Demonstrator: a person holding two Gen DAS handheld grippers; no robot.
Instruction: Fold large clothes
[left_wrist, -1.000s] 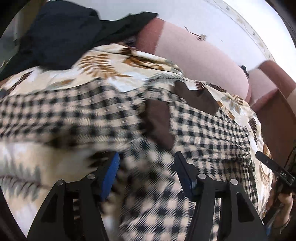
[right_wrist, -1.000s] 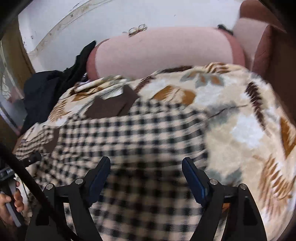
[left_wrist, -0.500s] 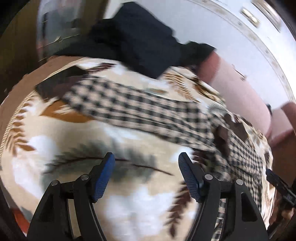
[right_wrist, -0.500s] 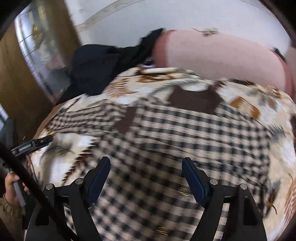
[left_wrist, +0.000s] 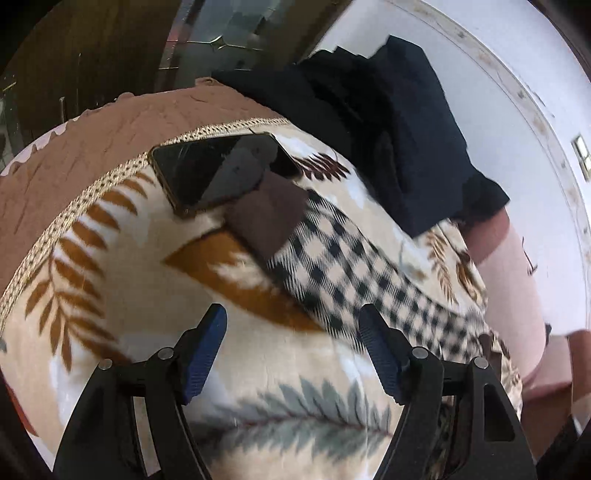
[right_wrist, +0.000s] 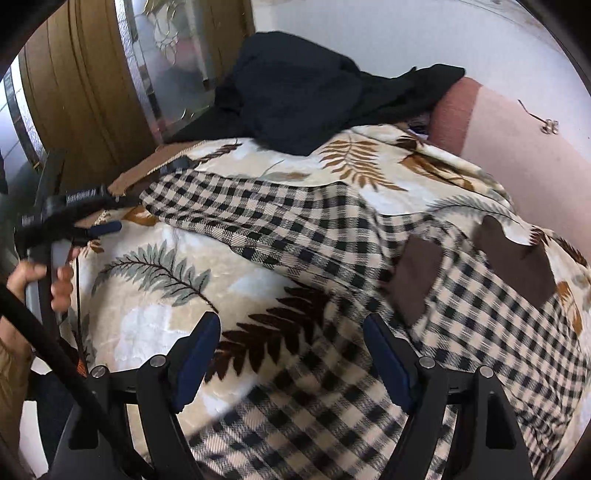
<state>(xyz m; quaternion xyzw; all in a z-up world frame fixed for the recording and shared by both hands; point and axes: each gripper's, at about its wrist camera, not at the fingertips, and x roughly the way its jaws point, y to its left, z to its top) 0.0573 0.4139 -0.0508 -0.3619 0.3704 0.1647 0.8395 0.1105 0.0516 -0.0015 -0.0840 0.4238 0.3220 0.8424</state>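
We record a leaf-print blanket (right_wrist: 155, 325) covering the bed, and on it a black-and-cream checked shirt (right_wrist: 461, 332) with brown patches, spread flat, one sleeve stretched toward a phone (left_wrist: 221, 170). Dark clothing (right_wrist: 295, 96) lies heaped behind. The right gripper (right_wrist: 291, 358) hovers spread above the shirt's body; the left gripper (left_wrist: 291, 347), likewise spread, sits beside the sleeve, holding nothing.

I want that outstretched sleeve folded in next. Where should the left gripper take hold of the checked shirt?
Judging by its pose, grip the brown cuff ending the checked shirt sleeve, which lies flat on the leaf-print blanket. Bring the open left gripper from the near side, since the phone touches the cuff's far edge.
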